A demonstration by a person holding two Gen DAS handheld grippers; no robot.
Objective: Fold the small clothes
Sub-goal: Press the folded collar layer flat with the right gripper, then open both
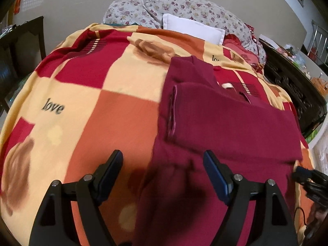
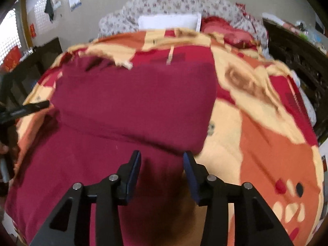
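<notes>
- Lying flat on the bed, a maroon garment (image 1: 225, 127) is seen over a checked blanket (image 1: 106, 106) of red, orange and cream squares; its right part is folded over the body, leaving a straight crosswise edge.
- A stitched hem slit and a pale neck label (image 1: 226, 86) are shown only in the left wrist view, as is the word "love" (image 1: 52, 107) printed on a cream square.
- The garment's right-hand fold edge beside a rose print (image 2: 246, 80) is shown only in the right wrist view, which is blurred.
- The cloth is seen as matte and soft, with shallow creases; the blanket looks fleecy.
- A white pillow (image 1: 193, 29) and a floral quilt (image 1: 184, 6) are piled at the far end of the bed.
- The left hand-held gripper (image 1: 163, 162) is held released, its dark flat pads wide apart above the garment's near-left edge.
- The right hand-held gripper (image 2: 162, 160) is likewise released, nothing between its fingers, above the garment's near-right edge.
</notes>
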